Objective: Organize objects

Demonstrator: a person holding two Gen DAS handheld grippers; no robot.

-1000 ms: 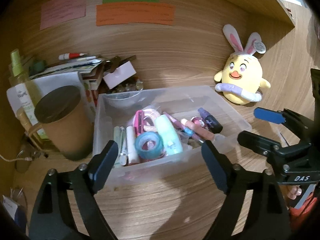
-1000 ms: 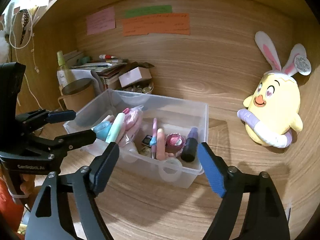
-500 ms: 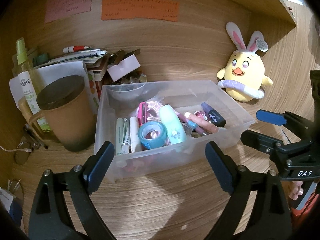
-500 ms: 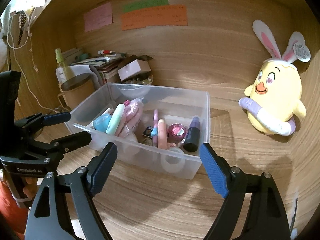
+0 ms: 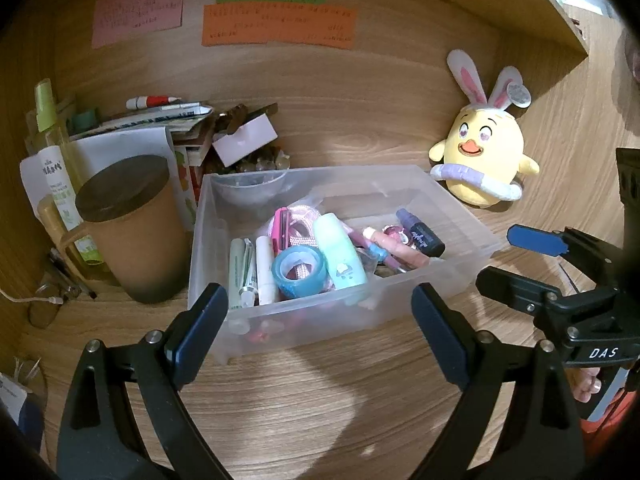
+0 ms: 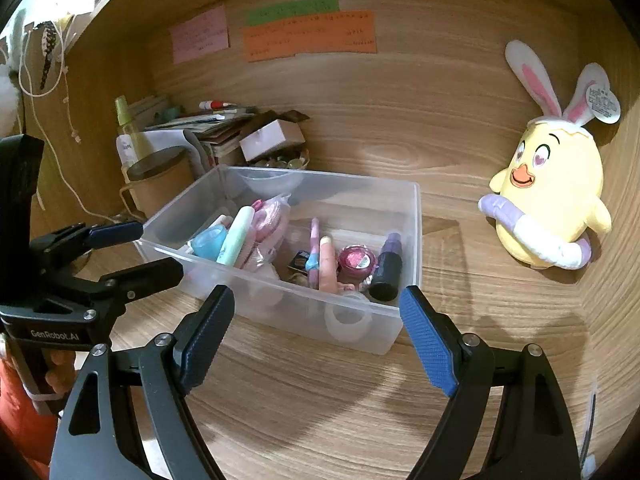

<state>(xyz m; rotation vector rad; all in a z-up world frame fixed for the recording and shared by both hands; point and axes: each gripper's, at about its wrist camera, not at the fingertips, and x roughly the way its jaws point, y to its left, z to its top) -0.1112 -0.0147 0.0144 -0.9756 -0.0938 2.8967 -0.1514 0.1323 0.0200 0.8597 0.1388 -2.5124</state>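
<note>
One: While hanging just short of the clear plastic bin (image 5: 312, 322), both spread wide and empty: left hand-held gripper (image 5: 318, 292) square to the bin's near long wall, right hand-held gripper (image 6: 316, 292) off its near right corner. On the left, just been opening further, with nothing between the jaws.

Two: So ahead and below for both. Nearer to what?

One: For the left, blue tape roll (image 5: 298, 270), flat against the bin's near wall, left half. Beside it, mint tube (image 5: 340, 254), long axis running from near wall toward far wall. For the right, dark purple bottle (image 6: 386, 268) in the bin's right near corner, leaning or lying, hard to say through the fisheye.

Two: Surfaces?

One: Thin, smooth, translucent walls. Glossy ring of tape, rounded slick tube. Soft plush chick (image 6: 552, 200) well right of the bin, matte brown lidded mug (image 5: 128, 232) just left of it. Wood-grain worktop (image 6: 320, 400) underneath.
</note>
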